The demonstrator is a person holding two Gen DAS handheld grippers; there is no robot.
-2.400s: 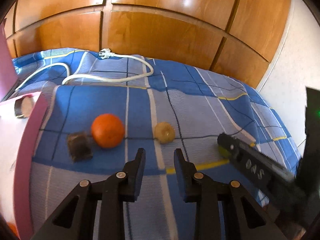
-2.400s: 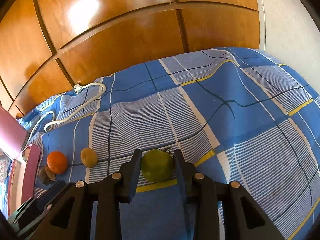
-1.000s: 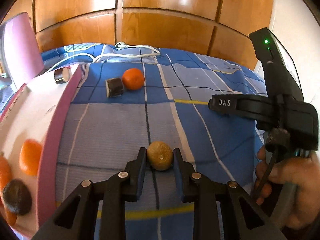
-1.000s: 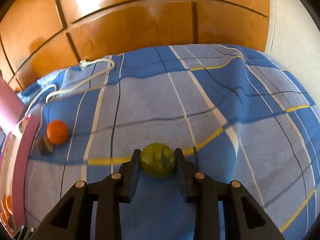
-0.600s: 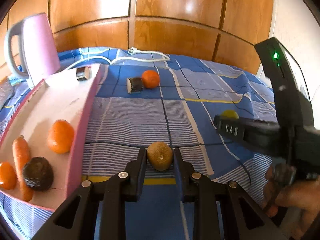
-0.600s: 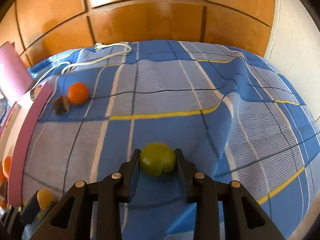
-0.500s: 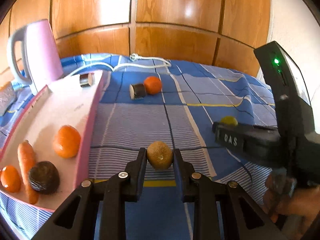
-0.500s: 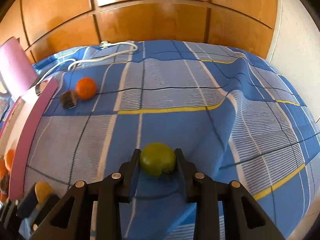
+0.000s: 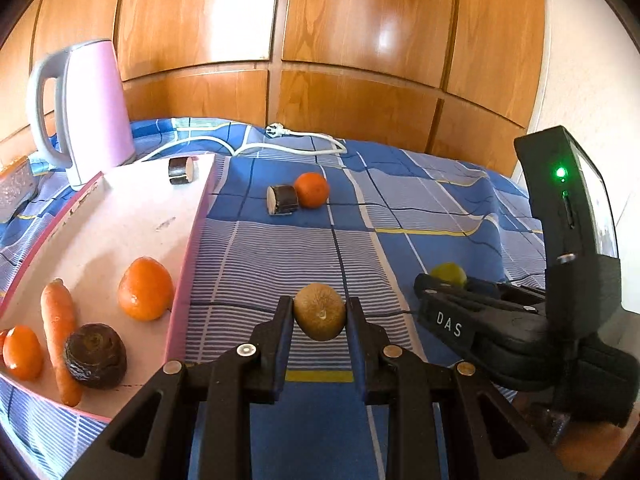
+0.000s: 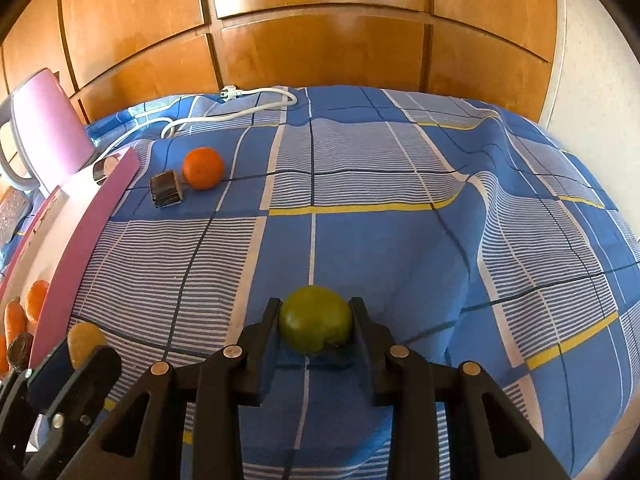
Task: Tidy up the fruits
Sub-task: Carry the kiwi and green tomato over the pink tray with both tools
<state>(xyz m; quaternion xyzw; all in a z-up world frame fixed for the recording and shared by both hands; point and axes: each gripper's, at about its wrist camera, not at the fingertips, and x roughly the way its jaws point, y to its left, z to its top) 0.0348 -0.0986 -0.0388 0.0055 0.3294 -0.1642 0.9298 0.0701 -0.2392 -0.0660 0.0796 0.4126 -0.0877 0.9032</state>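
Observation:
My left gripper (image 9: 319, 314) is shut on a brown kiwi (image 9: 319, 312), held above the blue checked cloth just right of the pink tray (image 9: 182, 276). On the tray lie an orange (image 9: 145, 289), a carrot (image 9: 60, 332), a dark beet-like root (image 9: 95, 356) and a small orange fruit (image 9: 22, 352). My right gripper (image 10: 316, 322) is shut on a green fruit (image 10: 315, 318); the same fruit (image 9: 448, 272) peeks over that gripper's fingers in the left wrist view. An orange (image 10: 202, 168) and a dark cut piece (image 10: 165, 189) lie on the cloth farther back.
A pink kettle (image 9: 94, 108) stands behind the tray, with a white power cord (image 9: 304, 136) across the back of the cloth. Another dark cut piece (image 9: 181, 170) sits at the tray's far corner. Wooden panels close off the back; a white wall is on the right.
Both grippers have carried their fruit back toward the tray side; the tray with its produce and the kettle have come into fuller view. Both grips are unchanged.

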